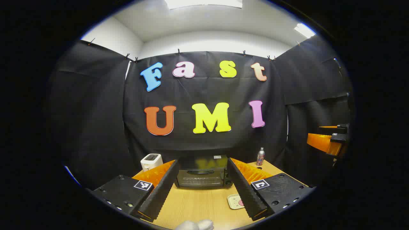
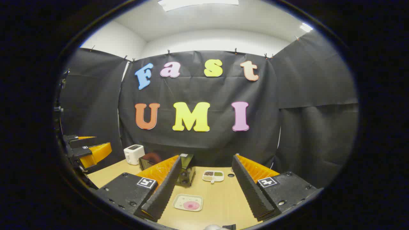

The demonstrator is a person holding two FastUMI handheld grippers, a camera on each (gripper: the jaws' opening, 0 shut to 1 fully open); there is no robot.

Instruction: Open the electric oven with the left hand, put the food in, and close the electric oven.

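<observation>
The black electric oven (image 1: 201,178) stands at the back of the wooden table (image 1: 198,204) with its door shut. My left gripper (image 1: 202,162) is open and points straight at it from a distance, holding nothing. The food, a pink piece on a pale square tray (image 1: 235,201), lies on the table, partly behind the right finger (image 1: 244,188). In the right gripper view the tray (image 2: 188,203) lies in front of my open, empty right gripper (image 2: 207,158), and the oven (image 2: 187,171) stands half hidden behind the gripper's left finger (image 2: 163,188).
A white toaster (image 1: 151,161) stands left of the oven and a small bottle (image 1: 260,156) right of it. A divided dish (image 2: 213,175) sits at the table's back. The right gripper's orange body (image 1: 327,142) hangs far right. Something white (image 1: 195,225) pokes in at the near edge.
</observation>
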